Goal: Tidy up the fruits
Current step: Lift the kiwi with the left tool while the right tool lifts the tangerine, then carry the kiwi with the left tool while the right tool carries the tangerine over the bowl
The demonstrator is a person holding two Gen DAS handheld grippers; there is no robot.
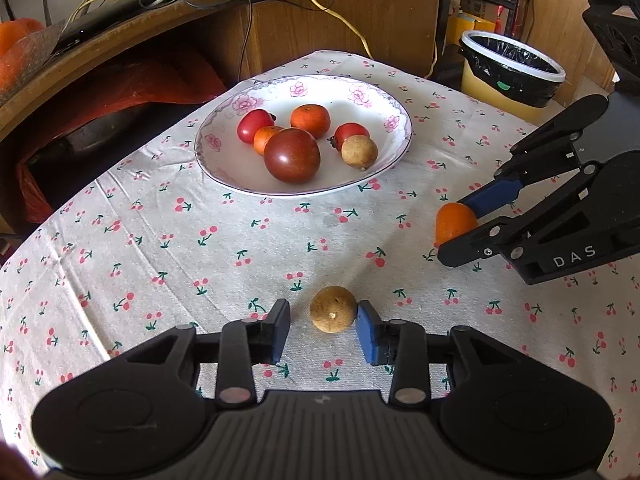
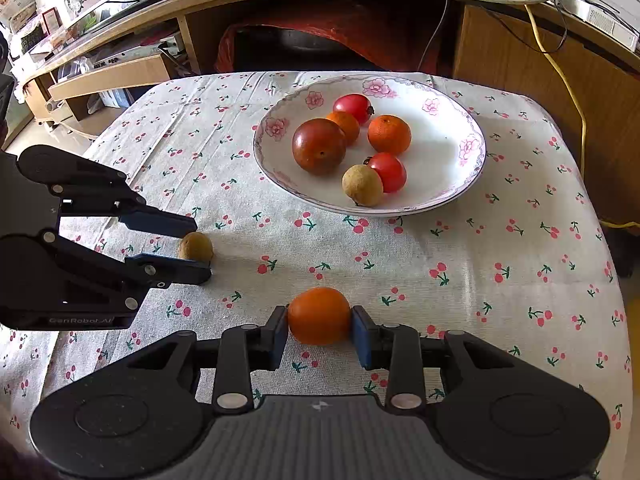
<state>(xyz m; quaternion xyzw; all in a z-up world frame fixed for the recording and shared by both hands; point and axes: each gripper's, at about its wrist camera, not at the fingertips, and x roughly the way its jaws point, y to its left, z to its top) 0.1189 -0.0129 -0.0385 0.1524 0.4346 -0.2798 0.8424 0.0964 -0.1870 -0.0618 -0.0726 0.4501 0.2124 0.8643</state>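
We find the left gripper [image 1: 323, 330] wide, straddling a brown fruit [image 1: 333, 309] on the counter [image 1: 224, 248]. The right gripper [image 2: 320, 334] clamps an orange fruit [image 2: 319, 316]. Beyond, the plate [image 2: 448, 196] holds six fruits.

Bright daylight washes the cloth [image 2: 460, 312] toward five o'clock; soft shadows fall toward seven. Glare glints on the plate [image 1: 376, 96]. Fisheye bending and dark corners; focus sharp.

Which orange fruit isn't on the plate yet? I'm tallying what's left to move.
The orange fruit between the right gripper fingers, on the tablecloth. The other two orange ones already lie on the plate.
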